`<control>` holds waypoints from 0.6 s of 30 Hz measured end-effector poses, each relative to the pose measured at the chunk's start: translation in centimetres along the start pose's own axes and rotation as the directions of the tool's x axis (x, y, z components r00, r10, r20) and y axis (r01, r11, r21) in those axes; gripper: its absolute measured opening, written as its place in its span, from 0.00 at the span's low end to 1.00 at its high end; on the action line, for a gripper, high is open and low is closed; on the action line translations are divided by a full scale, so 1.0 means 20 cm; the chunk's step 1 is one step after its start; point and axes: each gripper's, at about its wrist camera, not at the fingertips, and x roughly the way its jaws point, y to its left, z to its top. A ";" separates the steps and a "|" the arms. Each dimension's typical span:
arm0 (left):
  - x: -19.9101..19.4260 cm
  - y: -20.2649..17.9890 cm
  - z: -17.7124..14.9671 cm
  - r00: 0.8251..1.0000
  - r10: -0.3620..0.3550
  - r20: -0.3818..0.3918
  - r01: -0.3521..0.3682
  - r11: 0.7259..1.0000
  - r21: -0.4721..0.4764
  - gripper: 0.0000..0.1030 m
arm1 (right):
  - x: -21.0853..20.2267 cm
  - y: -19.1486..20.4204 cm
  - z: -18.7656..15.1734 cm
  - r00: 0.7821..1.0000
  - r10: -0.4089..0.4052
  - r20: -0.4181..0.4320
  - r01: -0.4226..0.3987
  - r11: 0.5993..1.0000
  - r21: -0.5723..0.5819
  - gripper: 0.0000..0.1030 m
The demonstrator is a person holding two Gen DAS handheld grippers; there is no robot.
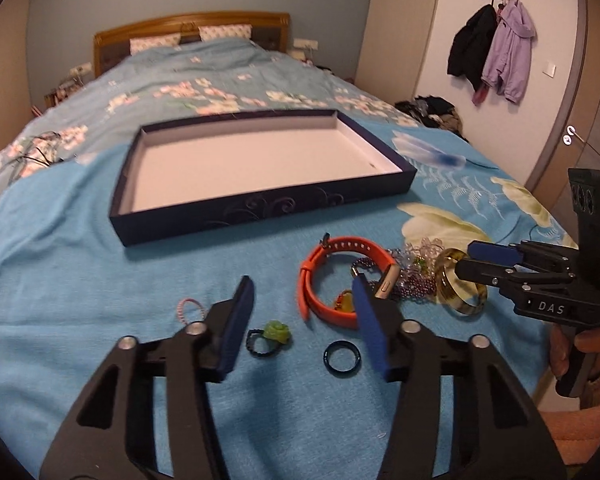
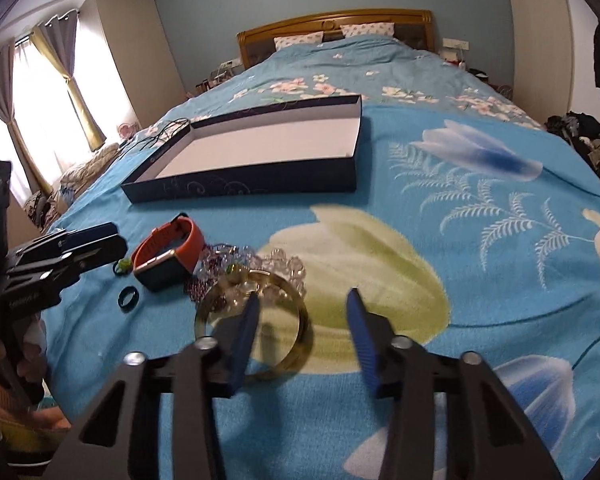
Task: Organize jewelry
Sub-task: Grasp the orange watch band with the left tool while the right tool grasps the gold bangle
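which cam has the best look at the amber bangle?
Right wrist: the amber bangle lies whole between the open jaws, only its left rim crossed by one finger. Left wrist shows the amber bangle small at the right, partly behind the right gripper.

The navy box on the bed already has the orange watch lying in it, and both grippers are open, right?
Not quite. The navy box holds nothing in the left wrist view; the orange watch lies on the bedspread in front of it. Both the left gripper and right gripper are open.

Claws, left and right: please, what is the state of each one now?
Left claw: open, holding nothing, above the green flower ring and dark blue ring.
Right claw: open, holding nothing; one finger over the translucent yellow bangle.
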 end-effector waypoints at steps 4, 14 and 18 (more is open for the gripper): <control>0.06 0.00 0.02 0.999 -0.017 -0.052 0.017 1.000 0.005 0.37 | 0.00 -0.01 0.00 0.999 0.030 -0.014 -0.030 1.000 0.004 0.29; 0.15 0.04 0.08 0.983 -0.101 -0.155 0.105 0.994 0.018 0.14 | 0.01 -0.03 0.02 0.998 0.044 -0.040 -0.044 0.999 -0.012 0.07; 0.16 0.04 0.10 0.984 -0.081 -0.157 0.089 0.995 0.045 0.08 | 0.01 -0.05 0.03 0.997 0.066 -0.046 -0.067 0.998 -0.004 0.06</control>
